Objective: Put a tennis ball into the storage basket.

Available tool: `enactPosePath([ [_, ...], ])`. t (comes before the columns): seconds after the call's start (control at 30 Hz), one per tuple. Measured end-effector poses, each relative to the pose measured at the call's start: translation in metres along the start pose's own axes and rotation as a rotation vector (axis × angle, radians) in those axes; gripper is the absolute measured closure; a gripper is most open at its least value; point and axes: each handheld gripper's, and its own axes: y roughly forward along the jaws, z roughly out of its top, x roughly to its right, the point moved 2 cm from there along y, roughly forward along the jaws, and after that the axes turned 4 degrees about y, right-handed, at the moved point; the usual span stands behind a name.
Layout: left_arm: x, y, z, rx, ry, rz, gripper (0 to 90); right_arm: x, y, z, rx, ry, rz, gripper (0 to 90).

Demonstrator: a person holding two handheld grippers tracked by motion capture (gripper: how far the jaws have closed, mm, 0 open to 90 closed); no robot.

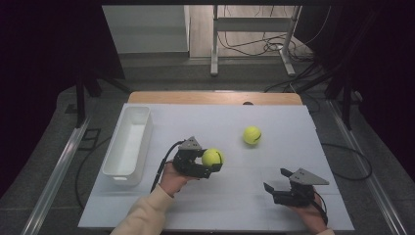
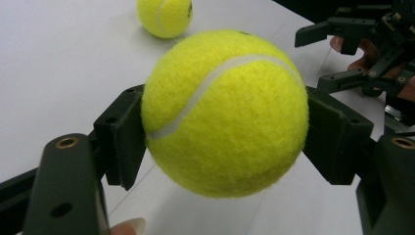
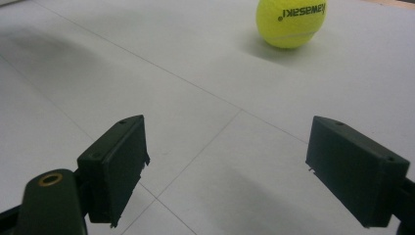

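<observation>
We've got one tennis ball [image 1: 213,157] clamped in the left gripper [image 1: 211,164]; in the left gripper view the pads press on both sides of it and it hangs clear of the tabletop [image 1: 274,205], with white surface visible underneath. So the pick looks done for ball one.

Second tennis ball [image 1: 252,135] sits loose on the tabletop, farther out and toward the right, well apart from both grippers. In the right gripper view it lies ahead of the jaws, up at the far edge, untouched.

Right gripper [image 1: 280,184] hovers low near the front right of the tabletop, jaws spread wide, nothing between them.

White bin [image 1: 128,147] stands along the left side of the tabletop. From the high view we see nothing inside it, though the near end isn't fully readable.

Our read, going by the layout: we're moving the balls into the bin.
- Done: ball one grasped and lifted.
- Left: carry it leftward over the bin and let go, then fetch ball two, either hand; the right is free and faces it.

Roughly a quarter through, we'd judge. The held ball is between the bin and the other ball, nearer the bin.
</observation>
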Motion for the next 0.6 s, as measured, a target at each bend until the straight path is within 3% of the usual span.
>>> enactPosePath([
  [0.6,-0.012,-0.024,0.005,0.050,-0.019,0.028,26.2,0.000,0.000,0.000,0.002,-0.002,0.004,16.0],
])
